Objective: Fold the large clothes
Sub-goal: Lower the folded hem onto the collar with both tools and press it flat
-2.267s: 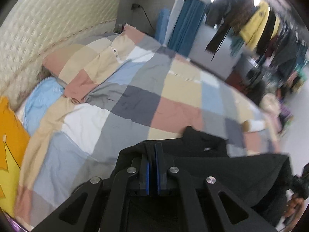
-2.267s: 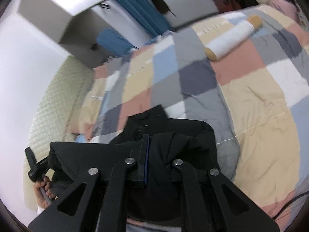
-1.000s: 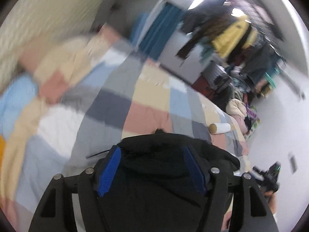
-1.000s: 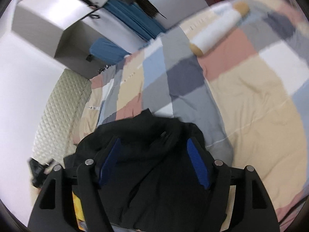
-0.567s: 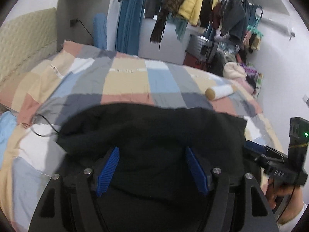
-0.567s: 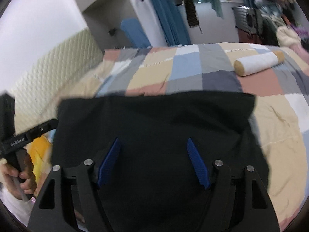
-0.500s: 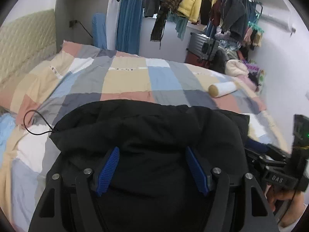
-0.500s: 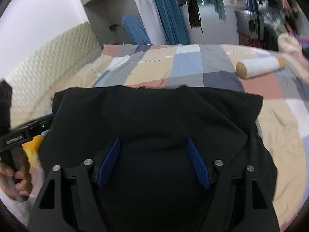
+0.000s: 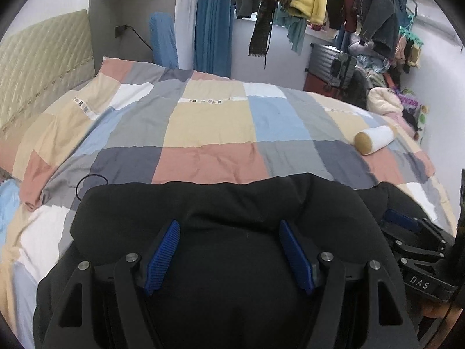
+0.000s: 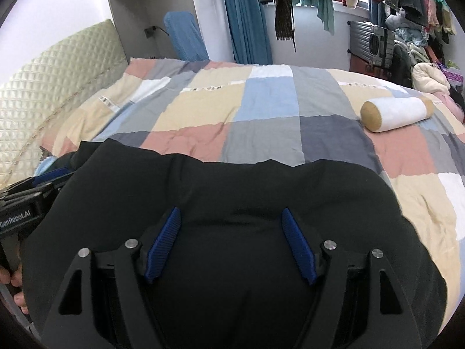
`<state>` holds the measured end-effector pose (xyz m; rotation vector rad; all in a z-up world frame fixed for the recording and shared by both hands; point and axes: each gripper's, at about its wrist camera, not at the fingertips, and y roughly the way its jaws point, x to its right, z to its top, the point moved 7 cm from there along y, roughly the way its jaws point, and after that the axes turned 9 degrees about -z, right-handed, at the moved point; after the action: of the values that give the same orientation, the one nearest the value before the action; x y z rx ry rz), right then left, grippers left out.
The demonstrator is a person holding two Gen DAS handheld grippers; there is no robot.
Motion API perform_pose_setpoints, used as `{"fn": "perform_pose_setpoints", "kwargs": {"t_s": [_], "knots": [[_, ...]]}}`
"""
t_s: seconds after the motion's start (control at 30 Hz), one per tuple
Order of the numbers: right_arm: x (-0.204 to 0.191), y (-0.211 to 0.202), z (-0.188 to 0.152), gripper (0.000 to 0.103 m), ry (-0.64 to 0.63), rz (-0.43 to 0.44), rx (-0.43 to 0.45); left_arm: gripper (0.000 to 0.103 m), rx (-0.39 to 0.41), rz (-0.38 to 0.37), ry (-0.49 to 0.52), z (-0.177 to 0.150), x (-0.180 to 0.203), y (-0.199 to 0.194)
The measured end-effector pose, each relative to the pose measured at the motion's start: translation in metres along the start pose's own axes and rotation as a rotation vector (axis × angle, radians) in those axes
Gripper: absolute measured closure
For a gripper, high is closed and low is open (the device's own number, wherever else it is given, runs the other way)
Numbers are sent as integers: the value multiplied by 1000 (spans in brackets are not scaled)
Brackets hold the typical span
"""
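Left wrist view: the left gripper (image 9: 229,257) has its jaws wide apart, blue pads (image 9: 162,257) clear of the cloth on their inner faces. A black garment (image 9: 221,203) lies bunched beneath and ahead of it on the near part of the bed, and nothing is pinched. The garment's far edge runs as a soft, slightly wavy fold across the checked duvet (image 9: 209,119); past it the duvet is bare up to the far side. A thin black cord (image 9: 87,181) loops out at the garment's left corner. A white bolster (image 9: 375,139) lies well apart to the right. The right gripper (image 9: 412,241) shows at the garment's right edge.

Right wrist view: the right gripper (image 10: 231,245) also has its jaws spread, closed on nothing, over the same black garment (image 10: 232,180). The garment's far edge dips in shallow waves; its right side rounds off on the duvet (image 10: 261,101), with open bedding beyond. The bolster (image 10: 395,115) rests near the bed's right edge. The left gripper (image 10: 43,180) sits at the garment's left border, a hand (image 10: 11,282) below it. The quilted headboard (image 10: 52,69) bounds the bed on the left.
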<state>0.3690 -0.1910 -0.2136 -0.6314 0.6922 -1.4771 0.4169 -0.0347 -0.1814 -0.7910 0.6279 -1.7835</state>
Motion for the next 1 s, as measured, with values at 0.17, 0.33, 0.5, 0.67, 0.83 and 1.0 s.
{"fn": "perform_pose_setpoints", "kwargs": {"t_s": [0.17, 0.33, 0.5, 0.67, 0.83, 1.0], "knots": [[-2, 23, 4, 28, 3, 28, -26, 31, -5, 46, 23, -3, -5, 18], [-8, 31, 1, 28, -12, 15, -2, 31, -20, 66, 33, -8, -6, 27], [-11, 30, -3, 28, -37, -12, 10, 31, 13, 44, 30, -12, -5, 15], [-9, 18, -10, 28, -44, 3, 26, 31, 36, 63, 36, -9, -17, -14], [11, -26, -4, 28, -30, 32, 100, 31, 113, 131, 25, -5, -50, -56], [45, -37, -8, 27, -2, -16, 90, 31, 48, 157, -47, -27, -94, -43]]}}
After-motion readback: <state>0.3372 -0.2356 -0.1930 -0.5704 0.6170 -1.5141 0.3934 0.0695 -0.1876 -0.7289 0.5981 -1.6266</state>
